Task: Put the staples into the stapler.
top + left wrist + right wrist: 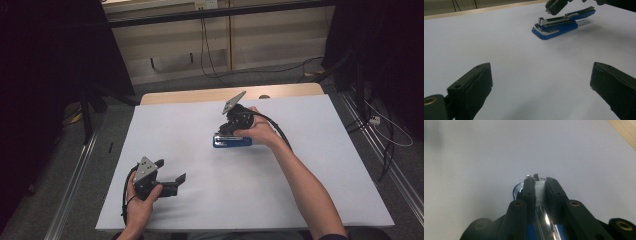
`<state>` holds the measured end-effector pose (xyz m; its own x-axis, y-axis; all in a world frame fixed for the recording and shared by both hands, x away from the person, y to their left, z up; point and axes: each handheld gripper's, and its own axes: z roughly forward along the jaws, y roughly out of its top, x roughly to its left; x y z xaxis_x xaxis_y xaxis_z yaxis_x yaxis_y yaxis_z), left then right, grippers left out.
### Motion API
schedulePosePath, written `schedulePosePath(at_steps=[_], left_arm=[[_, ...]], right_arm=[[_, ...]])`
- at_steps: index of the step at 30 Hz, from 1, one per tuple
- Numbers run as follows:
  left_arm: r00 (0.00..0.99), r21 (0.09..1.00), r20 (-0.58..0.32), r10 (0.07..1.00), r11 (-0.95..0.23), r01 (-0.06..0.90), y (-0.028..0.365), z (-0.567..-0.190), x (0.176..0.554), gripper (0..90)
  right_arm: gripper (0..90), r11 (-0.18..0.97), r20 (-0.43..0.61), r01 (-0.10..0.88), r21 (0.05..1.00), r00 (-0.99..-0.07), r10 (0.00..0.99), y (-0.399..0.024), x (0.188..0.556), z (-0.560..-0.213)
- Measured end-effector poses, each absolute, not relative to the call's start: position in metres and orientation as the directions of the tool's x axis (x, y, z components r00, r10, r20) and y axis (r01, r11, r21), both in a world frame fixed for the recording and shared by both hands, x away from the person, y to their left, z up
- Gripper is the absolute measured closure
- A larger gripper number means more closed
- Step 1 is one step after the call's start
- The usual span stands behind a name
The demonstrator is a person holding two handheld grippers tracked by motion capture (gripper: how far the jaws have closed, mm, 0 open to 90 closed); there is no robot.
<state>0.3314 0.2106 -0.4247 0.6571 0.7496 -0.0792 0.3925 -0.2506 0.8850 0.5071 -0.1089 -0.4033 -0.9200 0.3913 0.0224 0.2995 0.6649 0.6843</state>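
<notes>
A blue stapler (pixel 231 142) with a chrome magazine lies near the middle of the white table (pixel 310 165); in the left gripper view the stapler (pixel 556 26) has its blue top lifted off the magazine. My right gripper (pixel 539 185) is shut on a silvery strip of staples (pixel 539 193), held just above the stapler's chrome channel (pixel 547 220). In the high view the right gripper (pixel 224 131) points down at the stapler's left end. My left gripper (pixel 172 170) rests low at the near left, open and holding nothing, its fingers (pixel 477 82) spread wide toward the stapler.
The table's wooden far edge (pixel 200 95) shows beyond the white sheet. Cables (pixel 207 55) hang and run over the floor behind the table, and a metal rail (pixel 75 175) runs along its left side. Bare white surface lies between the two grippers.
</notes>
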Motion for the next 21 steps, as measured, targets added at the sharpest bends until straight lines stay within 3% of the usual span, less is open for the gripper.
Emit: schedulePosePath(at_steps=[14,21], left_arm=[[0.665,0.882,-0.075,0.743,-0.262,0.393,0.2093,-0.4253,0.3313,4.6],[0.665,0.882,-0.076,0.743,-0.261,0.392,0.2099,-0.4251,0.3312,4.6]], right_arm=[[79.4,0.661,0.069,0.279,0.697,-0.943,0.325,-0.1069,0.5137,-0.4083],[79.4,0.668,0.025,0.226,0.709,-0.955,0.296,-0.1027,0.5151,-0.4072]])
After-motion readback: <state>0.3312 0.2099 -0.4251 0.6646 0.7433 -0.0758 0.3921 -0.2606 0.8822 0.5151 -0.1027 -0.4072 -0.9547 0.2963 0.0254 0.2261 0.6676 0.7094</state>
